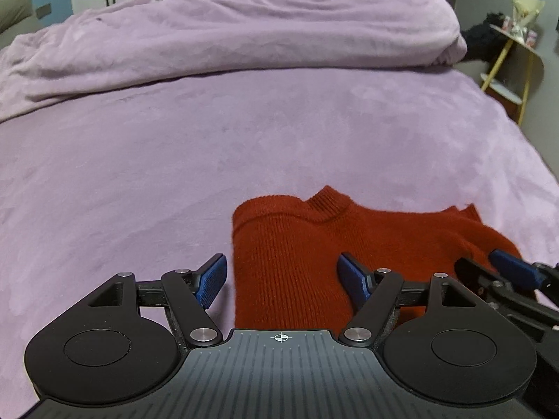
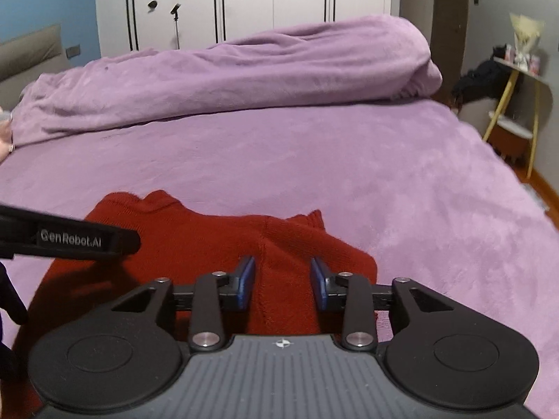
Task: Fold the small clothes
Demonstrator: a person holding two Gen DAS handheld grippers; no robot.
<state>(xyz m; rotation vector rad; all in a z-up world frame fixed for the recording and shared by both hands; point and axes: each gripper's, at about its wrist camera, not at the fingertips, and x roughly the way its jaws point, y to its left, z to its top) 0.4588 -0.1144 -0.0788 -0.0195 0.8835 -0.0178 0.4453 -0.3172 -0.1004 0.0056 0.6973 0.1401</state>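
One red sweater [image 1: 300, 255] lies partly folded on the purple bed [image 1: 174, 160], collar toward the heaped duvet [image 1: 209, 38]. At its left edge the left gripper [image 1: 281, 281] hangs with blue pads spread wide — one pad over the blanket, the other above the knit, pinching nothing. Further right, the right gripper [image 2: 283, 282] hovers over the folded sleeve side — its jaws are partly apart and clear of the cloth.

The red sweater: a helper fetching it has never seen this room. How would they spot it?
Find the bed under its purple blanket, a rumpled duvet heaped at the far side. On the flat near part lies the red sweater, a ribbed knit with a short collar, the only red thing there.
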